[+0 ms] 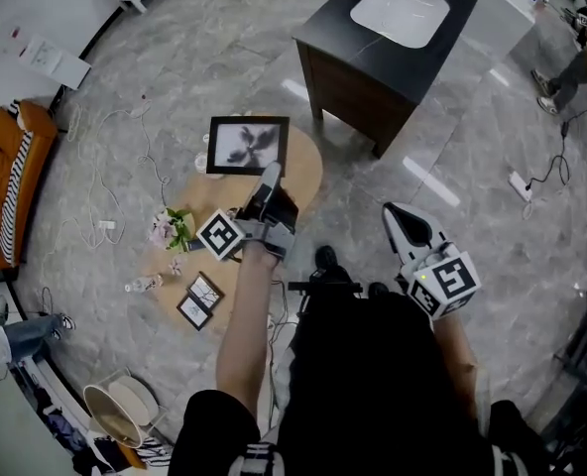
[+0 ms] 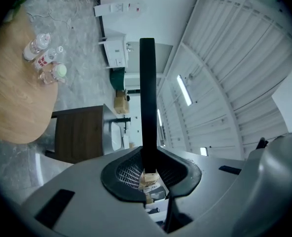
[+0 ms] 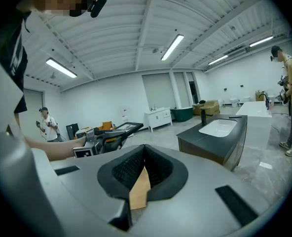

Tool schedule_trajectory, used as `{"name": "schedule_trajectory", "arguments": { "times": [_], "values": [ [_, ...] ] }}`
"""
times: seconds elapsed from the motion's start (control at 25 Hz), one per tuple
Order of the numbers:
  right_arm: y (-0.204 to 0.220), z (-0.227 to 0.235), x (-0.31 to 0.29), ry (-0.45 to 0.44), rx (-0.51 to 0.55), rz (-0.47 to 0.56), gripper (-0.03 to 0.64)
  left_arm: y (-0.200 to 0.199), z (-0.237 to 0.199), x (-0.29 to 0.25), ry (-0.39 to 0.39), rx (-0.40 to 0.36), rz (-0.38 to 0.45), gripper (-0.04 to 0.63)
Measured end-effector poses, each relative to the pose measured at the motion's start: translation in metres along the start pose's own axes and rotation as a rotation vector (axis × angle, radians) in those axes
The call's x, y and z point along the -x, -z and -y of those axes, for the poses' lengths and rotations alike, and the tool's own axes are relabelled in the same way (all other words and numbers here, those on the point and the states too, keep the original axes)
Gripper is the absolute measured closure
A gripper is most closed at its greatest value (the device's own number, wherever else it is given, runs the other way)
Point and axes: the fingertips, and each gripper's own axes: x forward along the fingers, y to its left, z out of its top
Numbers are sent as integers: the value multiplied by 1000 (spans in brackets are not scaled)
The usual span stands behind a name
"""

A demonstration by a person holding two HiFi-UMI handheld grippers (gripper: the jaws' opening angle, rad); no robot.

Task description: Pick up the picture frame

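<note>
Person wears a black short-sleeved top (image 1: 373,385) with white stripes (image 1: 259,457) near the left cuff, and black shoes (image 1: 325,258). Left gripper (image 1: 271,172) and right gripper (image 1: 401,214) are identical: pale grey shells, fingers (image 3: 131,168) lined with black ribbed padding, and a marker cube (image 1: 220,234) with black-and-white squares.

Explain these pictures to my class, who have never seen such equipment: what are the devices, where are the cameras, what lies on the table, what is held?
A person holds a two-jaw gripper in each hand. One camera sits on the person's head, looking down; one rides on each gripper. The left gripper clamps a black rectangular picture frame with a flower print, in the air over the round wooden table. On it lie pink flowers, clear bottles and small frames. The right gripper is shut and empty.
</note>
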Motion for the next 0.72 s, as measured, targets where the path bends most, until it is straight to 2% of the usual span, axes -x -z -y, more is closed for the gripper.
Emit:
{"name": "schedule_trajectory", "arguments": {
  "times": [0.32, 0.64, 0.72],
  "values": [
    [-14, 7, 66, -85, 8, 62, 604, 77, 59, 29, -11, -22, 75, 522],
    [13, 3, 141, -193, 3, 68, 604, 173, 89, 85, -28, -43, 159, 522],
    [23, -2, 156, -222, -1, 56, 604, 196, 93, 102, -36, -27, 172, 522]
  ]
}}
